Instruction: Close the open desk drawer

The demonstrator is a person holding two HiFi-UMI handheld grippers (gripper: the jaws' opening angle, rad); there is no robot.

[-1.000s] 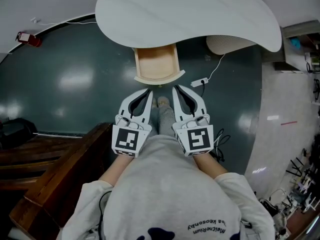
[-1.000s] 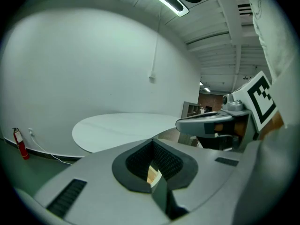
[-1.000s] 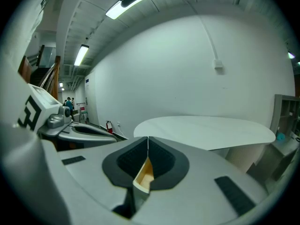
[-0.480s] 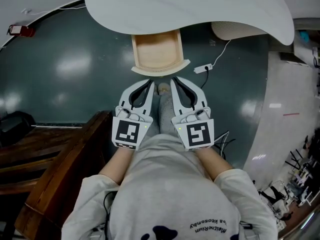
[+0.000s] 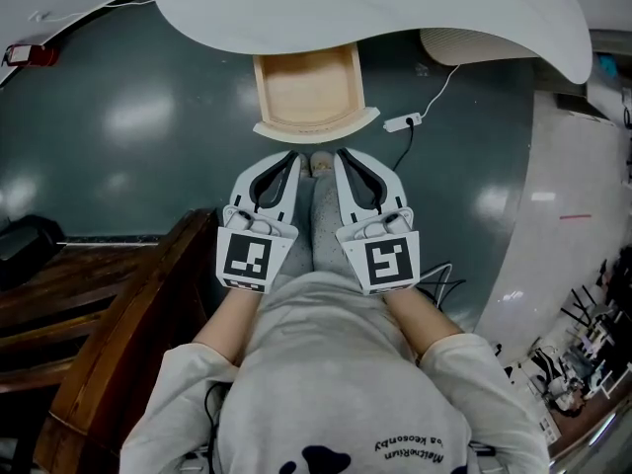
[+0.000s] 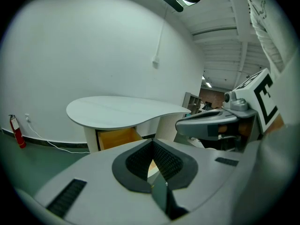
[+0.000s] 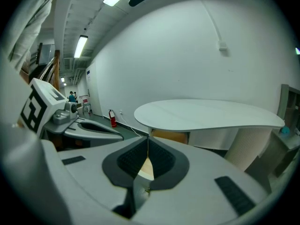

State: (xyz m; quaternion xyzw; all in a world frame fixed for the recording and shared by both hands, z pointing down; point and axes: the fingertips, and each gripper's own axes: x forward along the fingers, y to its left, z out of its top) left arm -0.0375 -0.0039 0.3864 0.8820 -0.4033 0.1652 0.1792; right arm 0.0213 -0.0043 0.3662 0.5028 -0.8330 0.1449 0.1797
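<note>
A light wooden drawer point(image 5: 311, 92) stands pulled out from under the white curved desk top point(image 5: 365, 13), its inside bare. My left gripper point(image 5: 293, 156) and right gripper point(image 5: 341, 154) hang side by side just short of the drawer's curved front, touching nothing. Both are shut with nothing between their jaws. In the left gripper view the shut left gripper point(image 6: 152, 142) points toward the drawer point(image 6: 117, 137) below the desk top point(image 6: 122, 111). In the right gripper view the shut right gripper point(image 7: 148, 139) points at the drawer point(image 7: 171, 136) from a distance.
A white power strip point(image 5: 403, 122) with a cable lies on the dark floor to the right of the drawer. The desk's ribbed pedestal point(image 5: 464, 45) stands at the right. Dark wooden furniture point(image 5: 89, 304) is close on my left. A red fire extinguisher point(image 5: 25, 52) sits by the wall.
Both grippers have sunk together, still shut and side by side. The desk and drawer have slid up the head view. The drawer stays open.
</note>
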